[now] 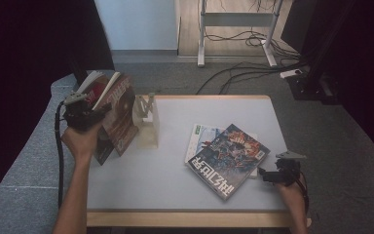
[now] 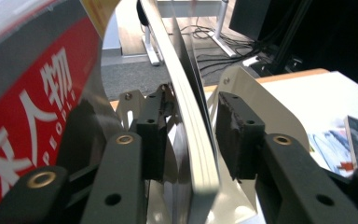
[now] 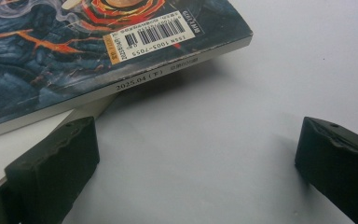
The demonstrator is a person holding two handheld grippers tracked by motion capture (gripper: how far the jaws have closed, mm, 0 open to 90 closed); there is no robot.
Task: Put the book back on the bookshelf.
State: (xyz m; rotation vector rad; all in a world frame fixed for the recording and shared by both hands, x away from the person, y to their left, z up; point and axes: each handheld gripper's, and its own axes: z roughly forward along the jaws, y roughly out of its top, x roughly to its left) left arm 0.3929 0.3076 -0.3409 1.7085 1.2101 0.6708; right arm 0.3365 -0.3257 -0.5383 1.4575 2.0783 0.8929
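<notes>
Magazines are the work in hand, on and over a pale grey bench [image 1: 175, 180] with a wooden edge. Largest is the bundle held up at the bench's left end: a magazine with a red and brown cover [image 1: 119, 114], raised nearly upright and tilted, with other pages fanning beside it. The left gripper [image 1: 90, 114] holds it; in the left gripper view the black fingers [image 2: 240, 133] stand on either side of a thick sheaf of pages [image 2: 193, 140], closed on it, while a red cover with white lettering [image 2: 32, 107] curves away on the left of that view.

Flat on the right half of the bench lies a dark illustrated magazine [image 1: 226, 158], set at an angle on top of a lighter magazine [image 1: 199, 136] that pokes out beneath it. In the right gripper view its barcode corner [image 3: 154, 35] and spine overhang the grey surface.

Just beside the raised bundle stands a cream bookend-like stand [image 1: 147, 122], upright near the bench's far left.

Smallest is the right gripper [image 1: 272, 176], resting low at the near right, just beside the dark magazine's corner. Its fingers [image 3: 56, 163] are spread wide apart with nothing between them but bare bench.
</notes>
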